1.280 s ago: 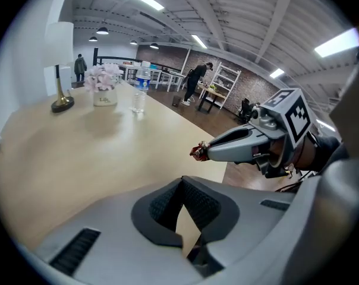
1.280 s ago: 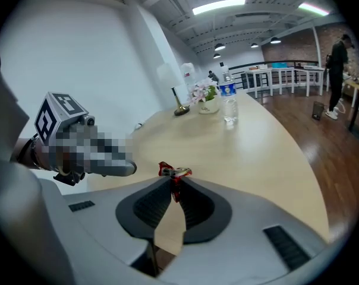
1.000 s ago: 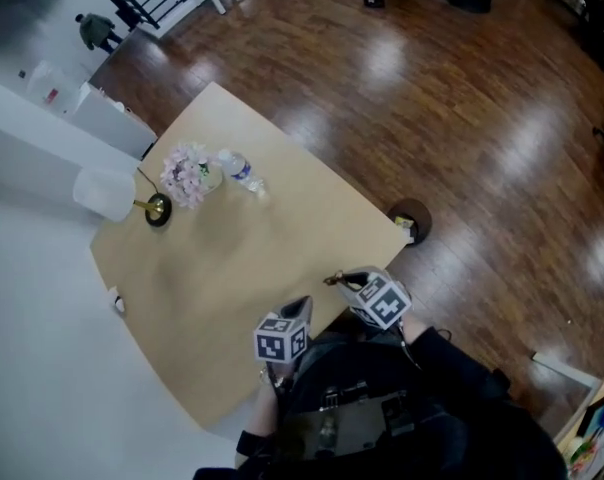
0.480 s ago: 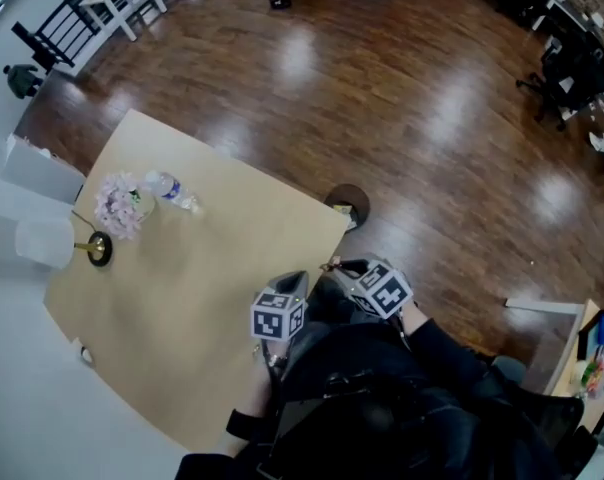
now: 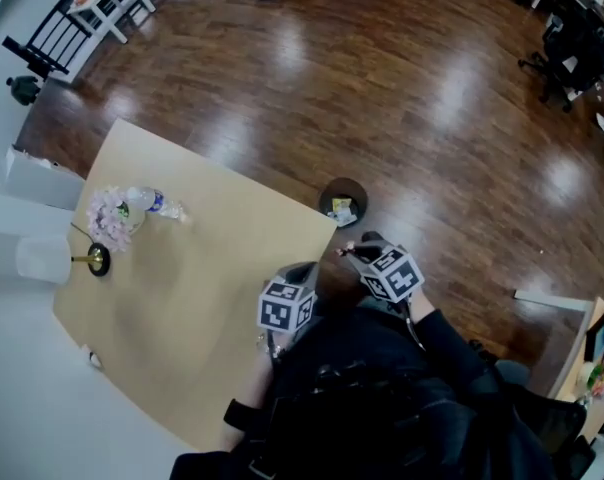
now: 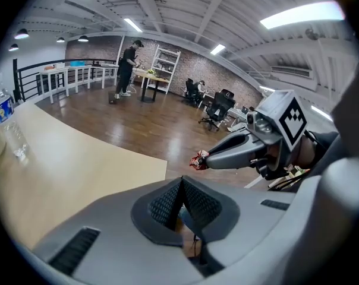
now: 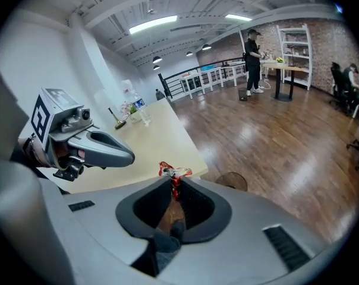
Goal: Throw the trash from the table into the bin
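A crumpled red wrapper [image 7: 175,172] sticks out between the jaws of my right gripper [image 7: 173,183], which is shut on it. In the head view that gripper [image 5: 350,253] hangs just past the corner of the tan table [image 5: 202,268], with the wrapper [image 5: 340,251] at its tip. The round dark bin [image 5: 342,203] stands on the floor a little beyond it, with some rubbish inside; it also shows low in the right gripper view as the bin [image 7: 230,181]. My left gripper [image 6: 180,181] is shut and holds nothing, and sits over the table's near edge [image 5: 302,271].
A clear plastic bottle [image 5: 150,204] lies beside a bunch of pale flowers [image 5: 110,214] at the table's far left, near a gold stand [image 5: 96,260] and a white shade [image 5: 42,255]. Wooden floor surrounds the bin. A person stands at a far table [image 7: 252,61].
Both grippers have swung toward the table's corner. The right one, still carrying the wrapper, has moved off the table edge and closer to the bin.
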Available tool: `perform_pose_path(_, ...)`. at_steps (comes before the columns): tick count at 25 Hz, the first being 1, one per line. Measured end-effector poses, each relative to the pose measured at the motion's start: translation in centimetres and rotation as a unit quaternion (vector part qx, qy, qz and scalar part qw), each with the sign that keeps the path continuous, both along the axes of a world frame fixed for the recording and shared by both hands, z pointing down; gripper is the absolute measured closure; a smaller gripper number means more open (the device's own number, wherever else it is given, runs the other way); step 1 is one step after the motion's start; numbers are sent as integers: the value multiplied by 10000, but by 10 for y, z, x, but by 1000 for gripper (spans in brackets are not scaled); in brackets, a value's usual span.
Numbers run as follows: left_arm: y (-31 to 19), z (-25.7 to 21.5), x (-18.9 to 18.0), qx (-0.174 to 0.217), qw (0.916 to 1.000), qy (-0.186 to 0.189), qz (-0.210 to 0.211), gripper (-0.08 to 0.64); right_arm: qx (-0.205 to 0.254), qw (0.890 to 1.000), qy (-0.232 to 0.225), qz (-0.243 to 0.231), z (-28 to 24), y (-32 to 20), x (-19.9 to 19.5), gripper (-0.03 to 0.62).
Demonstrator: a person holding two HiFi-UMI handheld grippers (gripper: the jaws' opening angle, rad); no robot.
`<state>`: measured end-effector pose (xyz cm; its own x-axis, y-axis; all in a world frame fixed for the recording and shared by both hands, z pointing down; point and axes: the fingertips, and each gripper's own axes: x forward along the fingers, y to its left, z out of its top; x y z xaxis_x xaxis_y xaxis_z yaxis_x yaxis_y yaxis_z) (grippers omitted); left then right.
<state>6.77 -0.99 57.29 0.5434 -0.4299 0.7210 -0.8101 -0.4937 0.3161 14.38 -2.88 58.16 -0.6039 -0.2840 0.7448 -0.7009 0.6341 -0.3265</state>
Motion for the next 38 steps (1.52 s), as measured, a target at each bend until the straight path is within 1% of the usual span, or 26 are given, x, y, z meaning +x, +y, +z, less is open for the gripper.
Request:
perform_pose_path(4,-30,4,36,-100,9999,-57,-99,557,-78,9999,-85,66,8,-27,37,545)
perform_pose_path(8,-52,16,75,-285,9992,-257,83,557,-294,9991,-160,258,25,-48,78,545)
perform_pose_path(12,-75,29,111,-516,9984,-215,83,555,-483,9981,-136,351,47,-70,116,543)
perform_pose_path(14,-84,43,130,-640,9977,-212,20,554,-571,9976,-90,374,60,-85,135,543)
perform_pose_path(16,-95,63,147,-756,9966,-303,-89,554,-669,9972,-51,343,75,-103,151,543)
perform_pose_path(19,-116,89,165,-805,9950,-420,-410,554,-853,9962,26,160,100,-129,164,543)
perform_pose_path(21,-130,104,170,-838,9934,-464,-629,553,-939,9956,68,32,119,-148,164,543)
perform_pose_path(24,-142,130,170,-1013,9891,-538,-922,553,-959,9951,97,-208,148,-175,155,543)
perform_pose_path(26,-146,147,169,-1157,9845,-515,-1213,553,-989,9940,214,-420,170,-187,150,543)
perform_pose_path(28,-153,165,172,-1222,9807,-448,-1461,552,-1012,9929,309,-537,196,-199,146,543)
perform_pose_path(33,-175,223,179,-937,9780,-474,-1803,552,-912,9937,435,-479,278,-235,132,541)
perform_pose_path(35,-177,251,178,-1046,9718,-445,-2065,552,-865,9931,536,-575,311,-245,119,541)
perform_pose_path(38,-178,289,172,-1350,9590,-380,-2462,552,-880,9915,683,-676,359,-254,103,541)
